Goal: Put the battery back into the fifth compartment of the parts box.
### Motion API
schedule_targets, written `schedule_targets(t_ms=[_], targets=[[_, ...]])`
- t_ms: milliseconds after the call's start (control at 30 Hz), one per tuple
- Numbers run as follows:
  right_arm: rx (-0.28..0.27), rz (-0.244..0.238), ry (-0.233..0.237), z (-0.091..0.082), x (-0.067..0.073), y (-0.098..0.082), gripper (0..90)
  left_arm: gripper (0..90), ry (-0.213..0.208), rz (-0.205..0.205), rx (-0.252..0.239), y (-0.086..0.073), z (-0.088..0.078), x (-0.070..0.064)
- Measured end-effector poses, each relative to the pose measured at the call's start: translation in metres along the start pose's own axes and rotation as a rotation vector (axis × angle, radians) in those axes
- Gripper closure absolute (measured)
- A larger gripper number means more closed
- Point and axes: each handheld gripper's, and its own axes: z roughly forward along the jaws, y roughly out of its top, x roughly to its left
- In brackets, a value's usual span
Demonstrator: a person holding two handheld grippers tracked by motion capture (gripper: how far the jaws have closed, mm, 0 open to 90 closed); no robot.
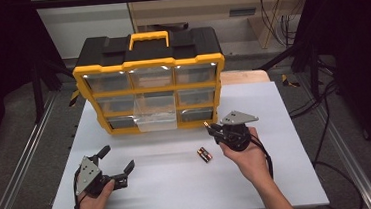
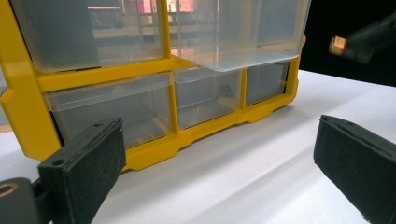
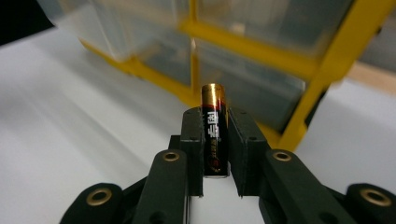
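A yellow and black organizer with clear drawers stands at the back of the white table. Its middle drawer is pulled out. My right gripper is shut on a black and gold battery, which stands between its jaws and points toward the organizer. Its tip shows as the battery near the organizer's lower right corner. Another battery lies on the table just left of the right hand. My left gripper rests open at the front left, jaws wide, facing the organizer; the pulled-out drawer hangs above.
Metal rails run along both sides of the table. Cables trail on the floor at the right. A shelf unit stands behind the organizer.
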Motion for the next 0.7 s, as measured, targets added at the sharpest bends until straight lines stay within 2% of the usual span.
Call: schedule_targets(t_ms=[233, 333, 533, 700], targets=[[-0.105, -0.081, 0.034, -0.019, 0.021, 0.057, 76.9, 2.2, -0.001, 0.005, 0.0, 0.0, -0.001, -0.002], [-0.127, -0.1, 0.05, -0.02, 0.027, 0.073, 76.9, 2.2, 0.007, 0.012, 0.003, 0.0, 0.0, -0.002], [-0.153, -0.122, 0.078, -0.017, 0.038, 0.102, 76.8, 2.2, 0.008, 0.009, -0.001, 0.001, -0.001, -0.001], [-0.148, -0.149, 0.098, -0.01, 0.047, 0.121, 76.9, 2.2, 0.005, 0.008, -0.001, 0.0, 0.0, -0.001]])
